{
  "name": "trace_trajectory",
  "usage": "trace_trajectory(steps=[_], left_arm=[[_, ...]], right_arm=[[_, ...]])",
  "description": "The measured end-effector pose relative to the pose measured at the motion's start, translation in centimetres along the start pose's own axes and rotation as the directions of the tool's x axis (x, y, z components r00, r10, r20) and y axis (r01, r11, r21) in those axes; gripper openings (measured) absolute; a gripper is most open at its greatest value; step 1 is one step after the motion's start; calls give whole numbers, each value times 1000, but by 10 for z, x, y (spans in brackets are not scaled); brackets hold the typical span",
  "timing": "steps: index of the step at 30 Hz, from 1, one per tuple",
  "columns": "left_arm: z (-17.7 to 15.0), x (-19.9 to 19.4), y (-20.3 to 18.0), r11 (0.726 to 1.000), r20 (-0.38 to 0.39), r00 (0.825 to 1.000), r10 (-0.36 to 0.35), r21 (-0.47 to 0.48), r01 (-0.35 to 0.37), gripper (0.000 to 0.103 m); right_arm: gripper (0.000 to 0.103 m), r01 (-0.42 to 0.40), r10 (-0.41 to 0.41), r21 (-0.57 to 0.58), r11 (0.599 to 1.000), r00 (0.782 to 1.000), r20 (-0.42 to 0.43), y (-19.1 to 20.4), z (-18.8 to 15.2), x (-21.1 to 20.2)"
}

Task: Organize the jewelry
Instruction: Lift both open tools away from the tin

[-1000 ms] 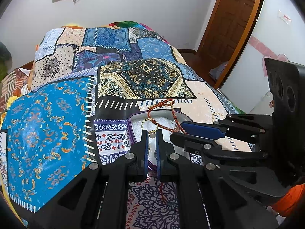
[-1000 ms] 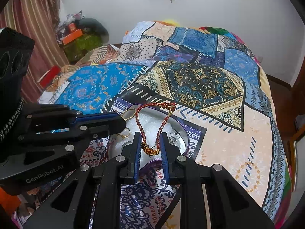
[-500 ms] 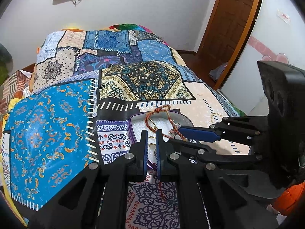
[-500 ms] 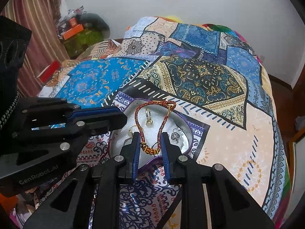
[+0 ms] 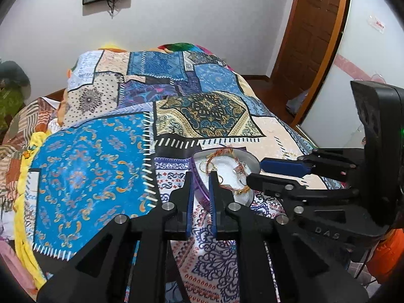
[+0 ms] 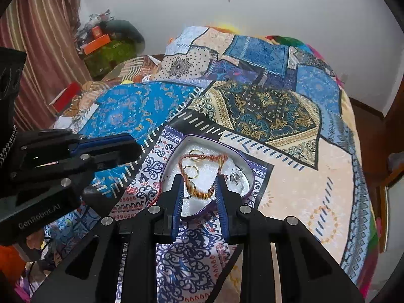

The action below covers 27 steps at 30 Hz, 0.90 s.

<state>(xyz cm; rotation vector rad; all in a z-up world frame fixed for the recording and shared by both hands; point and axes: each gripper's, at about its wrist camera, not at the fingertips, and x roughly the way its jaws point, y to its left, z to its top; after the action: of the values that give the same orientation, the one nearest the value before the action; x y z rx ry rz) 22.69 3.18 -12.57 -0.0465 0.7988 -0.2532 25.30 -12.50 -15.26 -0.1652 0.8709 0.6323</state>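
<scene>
A heart-shaped purple tin [image 6: 248, 174] with white padding lies on the patchwork bedspread. In it lie a red-and-gold thread bracelet [image 6: 202, 157], gold rings [image 6: 190, 171] and a silver earring [image 6: 234, 176]. My right gripper [image 6: 200, 184] is open over the tin's near part, its fingers on either side of the bracelet's knotted end. My left gripper [image 5: 201, 178] is slightly open and empty, straddling the tin's left rim [image 5: 199, 192]. The bracelet also shows in the left wrist view [image 5: 222, 154].
The bed [image 5: 88, 171] fills both views, with folded cloths and boxes [image 6: 101, 43] at its far left. A brown door [image 5: 315, 32] stands at the right. An orange object [image 5: 386, 255] lies near the bed's front right edge.
My right gripper opened and let the bracelet drop into the tin. My left gripper released the gold ring into the tin, then drew back to the left rim.
</scene>
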Motion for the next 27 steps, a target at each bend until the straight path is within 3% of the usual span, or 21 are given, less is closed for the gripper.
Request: trace_trajectory(steps=[1,3,5,9,15,27], left_arm=[[-1,-3,0,1000,4,1000,4,-1,-4,14],[-3,-9,1,1000,9,1000,16,0,-16,19],[-6,-15,1,1000,12,1000,24,2,-24,24],[-15,-25,0,999,17,999,47,12,-47,34],[-30,-32,2,999,-5,999,53,10,-53,37],[-68,-23,12,997,-92,994,66,-26,-69,37]], right_arm=[[28,9,-9,-4,1000,1000,7,2,0,-4],[45,28,-27,-11,1000,999,28,5,-1,-11],[49,47,-45,-22,999,997,56,8,-3,-19],[49,65,-63,-32,997,996,71,13,-6,-29],[49,84,-82,-40,996,995,64,18,-20,-34],[49,26,-29,-32,999,995,-93,31,-62,-2]])
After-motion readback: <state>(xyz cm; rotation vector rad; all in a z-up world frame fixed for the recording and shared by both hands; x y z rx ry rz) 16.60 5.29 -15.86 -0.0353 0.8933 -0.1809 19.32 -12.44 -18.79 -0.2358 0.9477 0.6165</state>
